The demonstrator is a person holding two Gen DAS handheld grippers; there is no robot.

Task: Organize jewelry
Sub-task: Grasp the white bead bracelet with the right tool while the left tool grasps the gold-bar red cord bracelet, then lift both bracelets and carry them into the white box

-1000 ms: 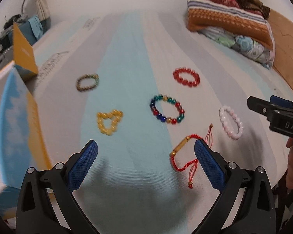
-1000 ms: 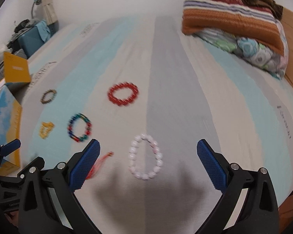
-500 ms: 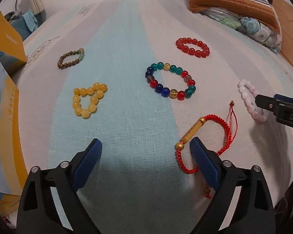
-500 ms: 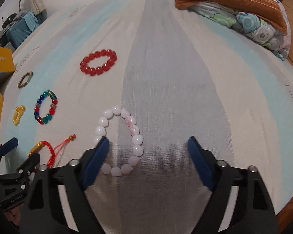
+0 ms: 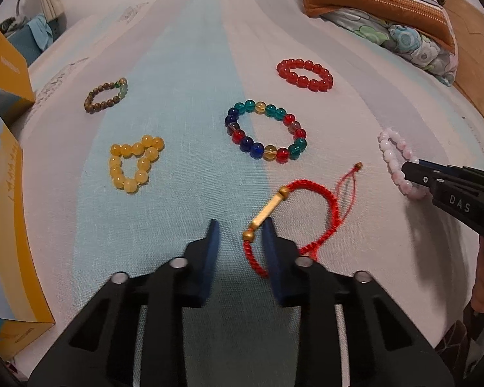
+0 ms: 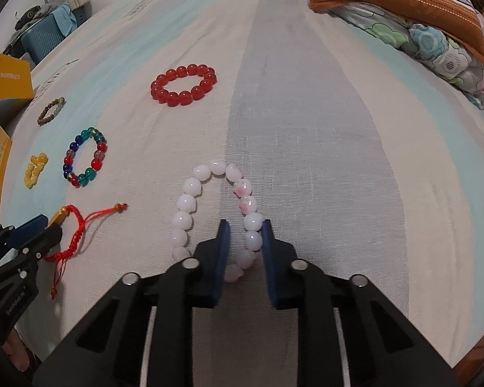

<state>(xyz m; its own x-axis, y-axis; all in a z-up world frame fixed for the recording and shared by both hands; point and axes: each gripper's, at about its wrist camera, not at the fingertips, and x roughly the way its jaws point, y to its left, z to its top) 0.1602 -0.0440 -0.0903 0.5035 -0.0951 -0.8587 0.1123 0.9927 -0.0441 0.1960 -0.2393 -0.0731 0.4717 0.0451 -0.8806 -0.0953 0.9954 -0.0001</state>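
Several bracelets lie on the striped bed sheet. My left gripper (image 5: 241,230) has its jaws partly closed around the near end of the red cord bracelet with a gold tube (image 5: 267,214); a gap still shows. My right gripper (image 6: 244,227) has its jaws narrowed around the near right side of the white-pink bead bracelet (image 6: 190,204), the beads between the pads. The multicolour bead bracelet (image 5: 265,130), red bead bracelet (image 5: 305,74), yellow bead bracelet (image 5: 134,163) and brown bead bracelet (image 5: 105,96) lie further out. The red cord bracelet also shows in the right wrist view (image 6: 71,229).
A yellow and blue box (image 5: 6,213) stands open along the left edge of the bed. Folded blankets and a pillow (image 5: 380,3) lie at the far right. A blue case and clutter (image 6: 45,35) sit beyond the far left corner.
Both grippers have moved down and forward onto their bracelets, and both jaws have narrowed from wide open to nearly closed around them.
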